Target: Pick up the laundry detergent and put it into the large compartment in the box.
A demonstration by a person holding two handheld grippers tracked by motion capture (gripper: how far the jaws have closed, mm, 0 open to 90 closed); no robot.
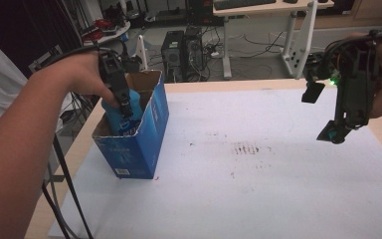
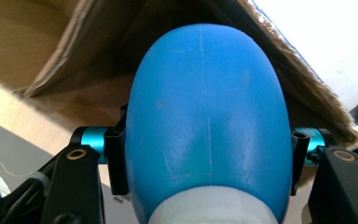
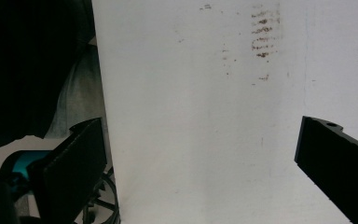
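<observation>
Closest to me, my left claw [image 1: 125,110] is clamped on the blue bottle [image 2: 208,121], one pad pressing each flank just above its white cap [image 2: 213,207], which sits at the claw end. In the left claw's own view the rounded base points away from me into the open mouth of the box, brown cardboard walls rising around it. From above, the bottle [image 1: 123,112] is partly inside the blue cardboard box [image 1: 135,144], its lower part below the torn rim and its upper part above it.

So I judge the carrying part done and the placing part underway: the bottle is over and into the opening, but I cannot tell whether it rests on the bottom yet. What is left, as I read it, is lowering it fully, letting go, and drawing the claw out without catching the box wall.

Farther off, my right claw [image 1: 334,130] hangs above the white surface [image 1: 258,189] with its jaws spread wide and nothing between them, well apart from the box. Faint brown smudges [image 3: 262,32] mark the surface beyond it.
</observation>
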